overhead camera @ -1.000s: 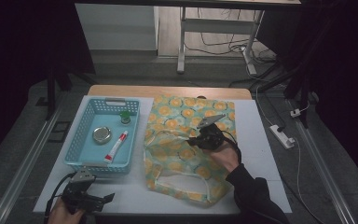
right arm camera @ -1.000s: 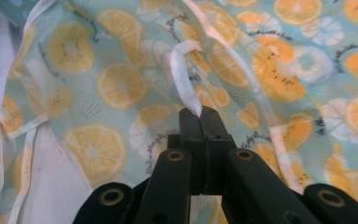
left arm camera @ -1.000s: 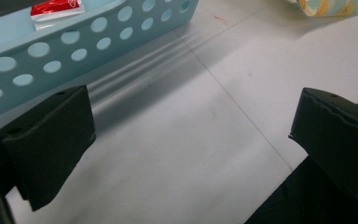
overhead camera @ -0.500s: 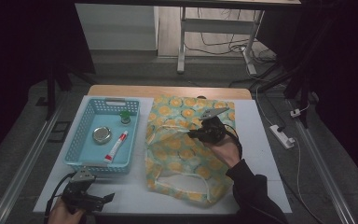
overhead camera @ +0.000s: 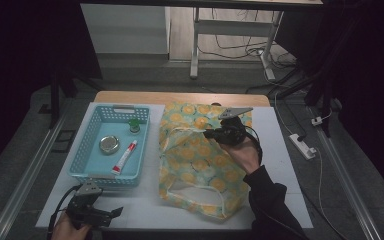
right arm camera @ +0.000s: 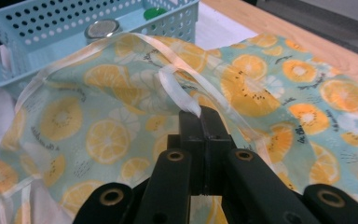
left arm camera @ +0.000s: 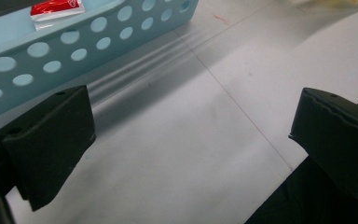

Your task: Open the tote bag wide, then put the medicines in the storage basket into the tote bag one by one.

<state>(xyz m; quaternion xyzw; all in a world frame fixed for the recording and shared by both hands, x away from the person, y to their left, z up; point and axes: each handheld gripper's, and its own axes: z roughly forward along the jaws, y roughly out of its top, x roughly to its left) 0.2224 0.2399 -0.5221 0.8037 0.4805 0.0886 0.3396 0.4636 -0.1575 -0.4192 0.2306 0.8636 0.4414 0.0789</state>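
Thin fabric, mint with orange-slice print: the tote bag (overhead camera: 200,160) lies flat on the white table (overhead camera: 280,165), filling the centre of the high view from mid-frame down toward the lower edge, its pale handle loop (overhead camera: 200,192) curling near the bottom. The right gripper (overhead camera: 215,133), centre-right in the high view, has its jaws pressed fully together on the bag's other white strap (right arm camera: 182,100); in the right gripper view the strap runs straight into the closed tips at lower centre and the cloth tents up around it, so the pinch looks solid. Step in hand, as I read it: lifting the bag's mouth open by that strap. The left gripper (overhead camera: 112,213), bottom left of the high view, sits low on the table with jaws spread wide, nothing between them; its own view shows bare tabletop and the blue basket (left arm camera: 88,44) wall at upper left. Basket contents: red-and-white tube (overhead camera: 124,156), round metal tin (overhead camera: 109,145), small green-capped item (overhead camera: 134,125). Next move likely calls for holding the strap raised so the opening gapes, while the free left gripper picks an item from the basket; the strap is slippery-looking, so grip must not loosen.
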